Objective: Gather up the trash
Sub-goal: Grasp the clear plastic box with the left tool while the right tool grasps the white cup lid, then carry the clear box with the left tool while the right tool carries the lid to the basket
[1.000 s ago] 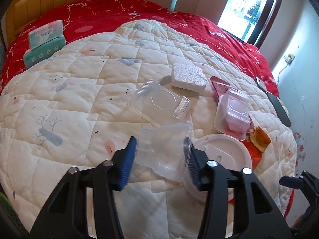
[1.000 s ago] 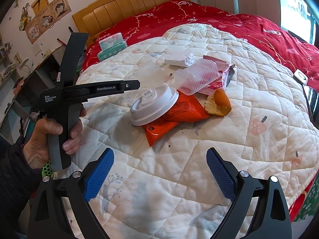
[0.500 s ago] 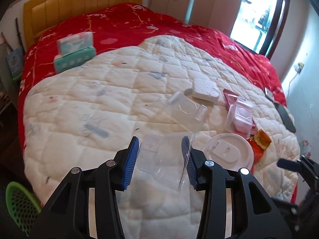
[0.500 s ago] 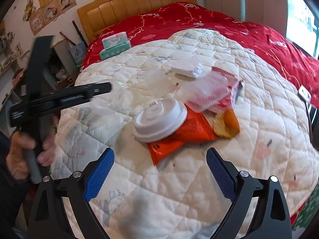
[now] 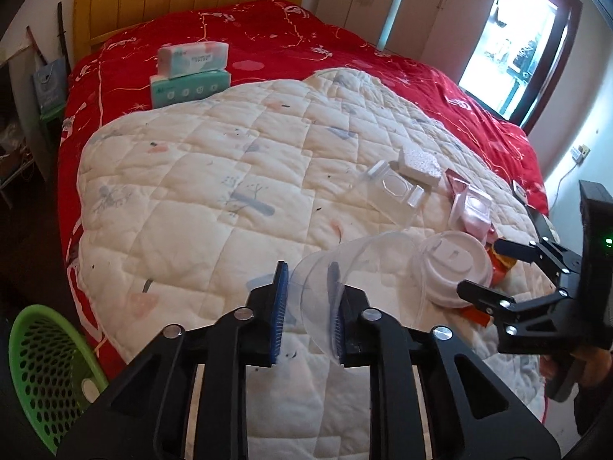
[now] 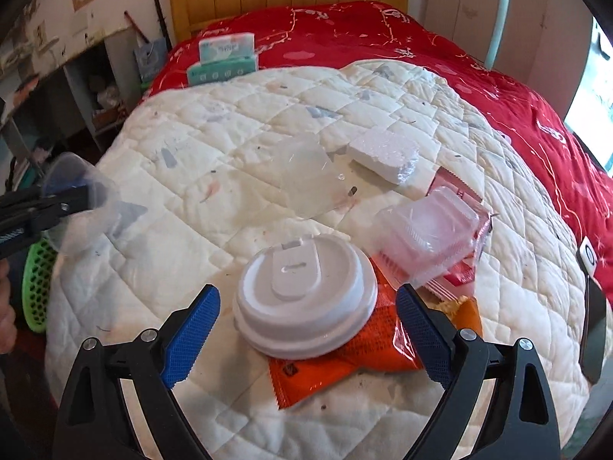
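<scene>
No lettering reads clearly anywhere: the two stacked tissue packs [image 5: 190,73] near the bed's head end carry print too small to make out, and the text on the orange wrapper [image 6: 346,364] is illegible.

The left gripper [image 5: 306,306] points steeply down over the quilt's [image 5: 199,176] near edge, its blue pads pinched on the wall of a clear plastic cup [image 5: 356,283], one pad outside and one seen through the plastic. The cup is lifted off the quilt and tilted on its side. The right gripper [image 6: 306,329] also points down, its fingers spread wide to either side of a white cup lid [image 6: 304,303] without touching it. The lid rests on the orange wrapper near the quilt's foot edge.

Further in lie a clear clamshell box [image 6: 429,241] on a red-and-pink packet [image 6: 459,191], a flat clear tray [image 6: 310,176] and a white foam block [image 6: 383,151], all close together on the quilt's right half. Something orange pokes out just beside the right pad; I cannot tell what it is.

The left view alone shows the green basket [image 5: 46,360] on the floor at the bed's near left corner with its perforated inside, and the person's hand [image 5: 574,368] gripping the right tool's handle. The right view alone shows the wrapper whole, posters on the wall and shelves beside the bed; there the cup appears blurred at the left edge.
</scene>
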